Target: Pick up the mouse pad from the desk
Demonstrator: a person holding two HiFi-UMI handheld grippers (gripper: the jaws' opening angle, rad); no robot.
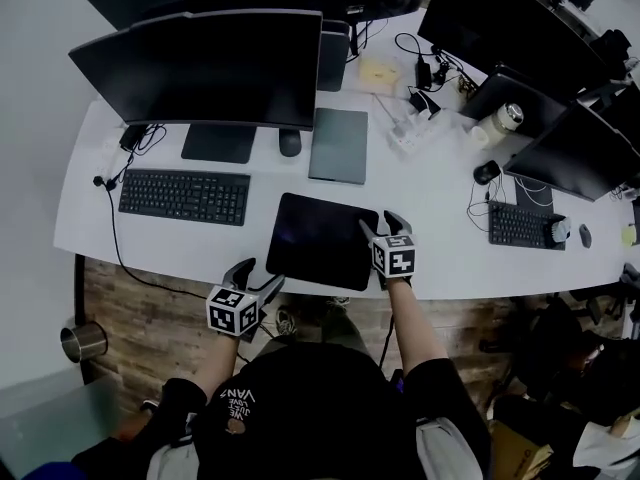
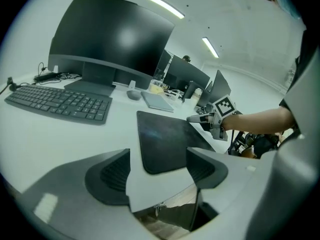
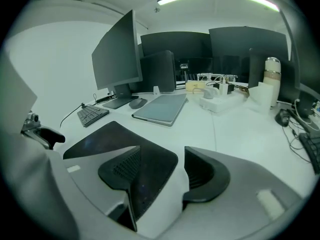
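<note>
While the pad is lying flat on the desk, the left gripper is hovering, jaws apart and empty, off the pad's near left corner, and the right gripper, jaws likewise apart, is straddling the pad's right edge.

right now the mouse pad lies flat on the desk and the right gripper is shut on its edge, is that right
Not quite. The mouse pad does lie flat on the desk, but the right gripper is open, not shut on it. The right gripper view shows its jaws standing apart at the pad's near corner, clamping nothing.
</note>
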